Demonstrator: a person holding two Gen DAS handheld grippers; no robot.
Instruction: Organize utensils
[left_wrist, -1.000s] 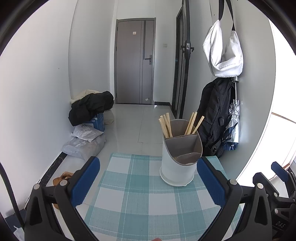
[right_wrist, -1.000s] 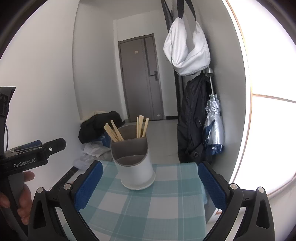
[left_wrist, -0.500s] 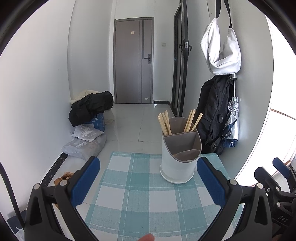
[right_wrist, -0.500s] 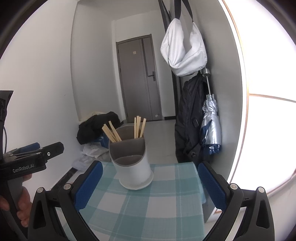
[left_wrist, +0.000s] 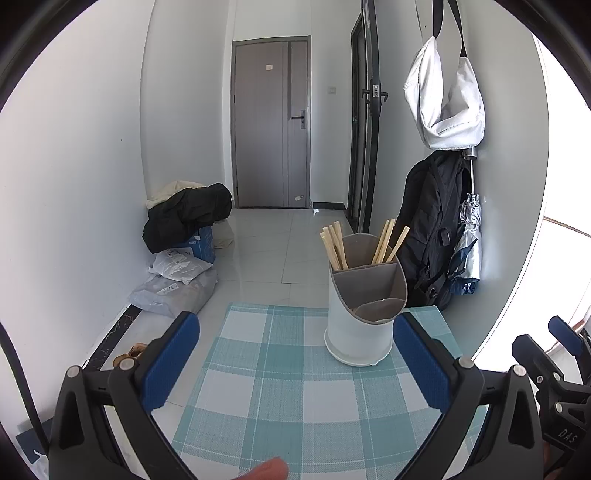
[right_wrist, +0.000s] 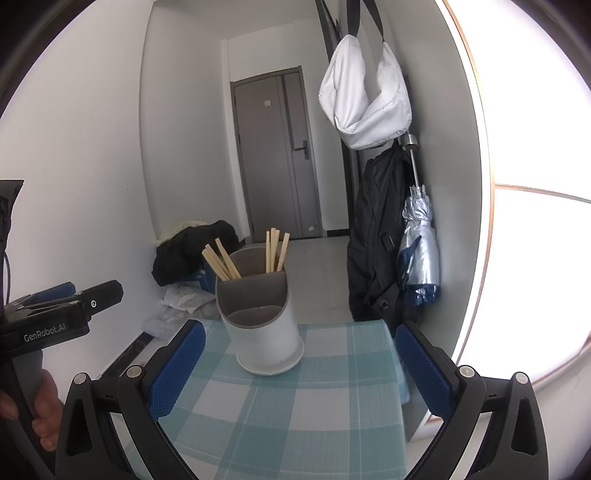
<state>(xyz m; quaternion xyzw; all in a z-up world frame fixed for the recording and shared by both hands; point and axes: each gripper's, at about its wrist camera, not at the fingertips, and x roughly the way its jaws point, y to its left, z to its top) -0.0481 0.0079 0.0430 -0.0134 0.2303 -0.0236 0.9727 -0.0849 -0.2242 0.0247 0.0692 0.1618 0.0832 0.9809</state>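
The left gripper, black-framed tongs with blue textured pads, stands spread wide with nothing between its pads, raised over the table; the right gripper, its twin, is likewise spread wide and empty. In the left wrist view the right gripper shows at about four o'clock at the frame's edge, and in the right wrist view the left gripper shows at nine o'clock, its grey handle held by a person's hand. Beneath both lies a teal-and-white checked woven placemat. On it, at about one o'clock from the left gripper and eleven o'clock from the right, stands a white cylindrical plastic utensil holder with a grey divided insert, upright, near the mat's far edge. Pale wooden chopsticks lean in its rear compartments in two separate bunches; the front compartment's contents cannot be made out. Beyond the table, a black backpack hangs at two o'clock against the wall beside a folded silver-and-blue umbrella, under a white fabric bag. A heap of dark clothing lies at ten o'clock, and a grey door closes the hallway at twelve.
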